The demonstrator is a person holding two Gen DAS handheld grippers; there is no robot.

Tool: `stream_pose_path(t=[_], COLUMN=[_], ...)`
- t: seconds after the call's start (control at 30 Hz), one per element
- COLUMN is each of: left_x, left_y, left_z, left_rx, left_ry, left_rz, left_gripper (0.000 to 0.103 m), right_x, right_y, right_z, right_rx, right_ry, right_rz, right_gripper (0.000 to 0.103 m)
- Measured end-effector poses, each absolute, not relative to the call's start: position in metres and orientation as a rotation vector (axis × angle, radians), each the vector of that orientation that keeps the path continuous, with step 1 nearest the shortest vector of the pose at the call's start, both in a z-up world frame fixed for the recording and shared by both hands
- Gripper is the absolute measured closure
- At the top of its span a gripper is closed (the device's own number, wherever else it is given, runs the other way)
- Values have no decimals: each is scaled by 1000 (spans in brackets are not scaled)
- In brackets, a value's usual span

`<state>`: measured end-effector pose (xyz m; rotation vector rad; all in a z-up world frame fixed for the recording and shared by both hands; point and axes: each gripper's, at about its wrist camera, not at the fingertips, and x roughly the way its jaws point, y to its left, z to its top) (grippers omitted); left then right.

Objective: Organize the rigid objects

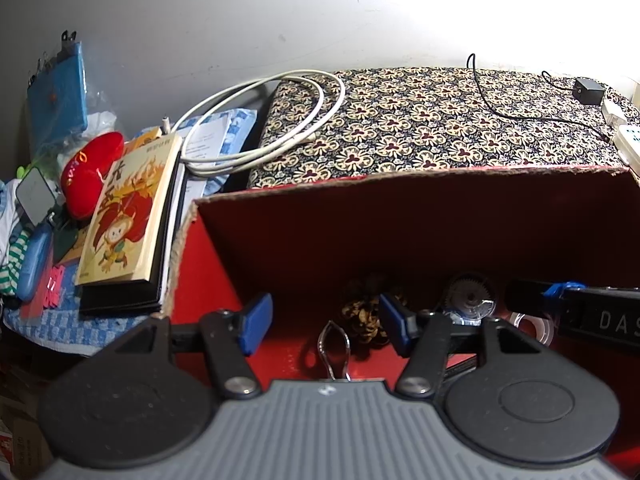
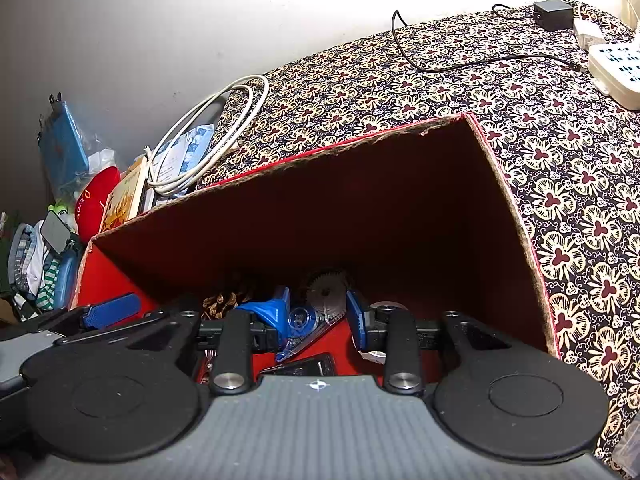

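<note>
Red box (image 1: pixel 400 236): pinecone (image 1: pixel 366 312), gear (image 1: pixel 470 294), tape (image 1: pixel 528 322)

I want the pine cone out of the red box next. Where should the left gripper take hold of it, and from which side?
Judging by its pose, grip the pine cone across its scaly body, coming straight down from above. It lies on the floor of the red box close to the back wall, and the open left gripper already hangs nearly over it. The metal clip in front makes a low approach awkward.
</note>
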<state>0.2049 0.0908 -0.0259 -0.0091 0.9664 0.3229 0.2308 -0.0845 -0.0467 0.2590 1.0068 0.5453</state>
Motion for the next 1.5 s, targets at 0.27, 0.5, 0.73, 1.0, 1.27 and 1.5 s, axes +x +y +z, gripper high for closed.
stream_pose_path(t=[0.27,0.5,0.73,1.0,1.27,1.5], left_x=[205,205,205,205,205,205], left_y=[90,91,91,92,91,92], left_z=[-26,-26,-26,-27,-27,-27], left_rx=[-12,-12,-10,-7,-7,-5], left_ry=[968,967,969,973,974,975], left_rz=[323,323,323,323,324,325], left_gripper=[42,42,41,40,40,40], right_x=[231,232,232,232,232,232], right_y=[-84,-85,-85,-85,-85,-85], right_z=[-47,-48,-48,-49,-49,-49], right_rx=[258,257,253,249,248,248], right_ry=[1007,1007,1006,1009,1009,1009], right_rz=[546,546,545,546,546,545], right_gripper=[88,88,88,88,88,88])
